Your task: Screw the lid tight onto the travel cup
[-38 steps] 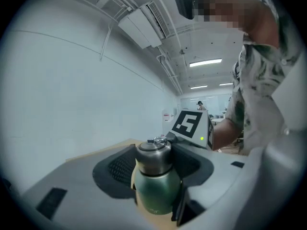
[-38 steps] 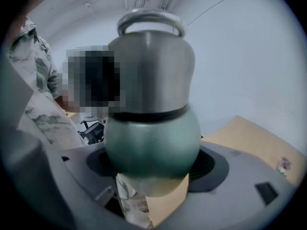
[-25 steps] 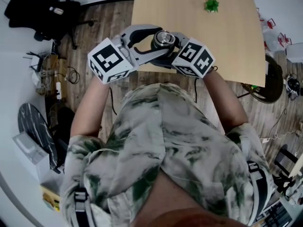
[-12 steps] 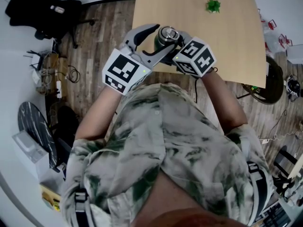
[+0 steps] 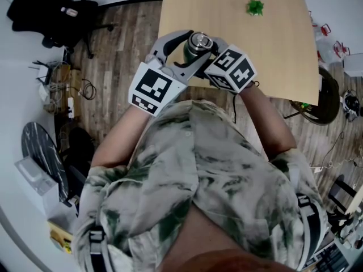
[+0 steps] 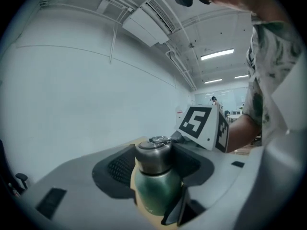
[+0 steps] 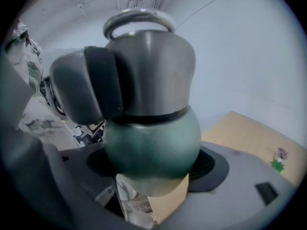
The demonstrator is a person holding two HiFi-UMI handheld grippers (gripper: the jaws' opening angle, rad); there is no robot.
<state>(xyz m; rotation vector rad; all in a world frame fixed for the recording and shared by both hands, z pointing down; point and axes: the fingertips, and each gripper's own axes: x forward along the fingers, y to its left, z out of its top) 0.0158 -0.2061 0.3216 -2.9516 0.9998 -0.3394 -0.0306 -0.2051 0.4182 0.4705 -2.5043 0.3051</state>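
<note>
R gripper [image 7: 153, 166] clamps green metal travel cup [image 7: 152, 138], anchoring it; L gripper [image 6: 156, 164] pinches steel ring-top lid [image 6: 153, 153], prob. to twist.

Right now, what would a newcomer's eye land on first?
The green travel cup, held up at the near edge of the wooden table between two tools. The right hand-held gripper clamps its body. The left hand-held gripper is closed on the steel lid.

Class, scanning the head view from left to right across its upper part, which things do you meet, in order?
Black office chair → left marker cube → travel cup → right marker cube.
</note>
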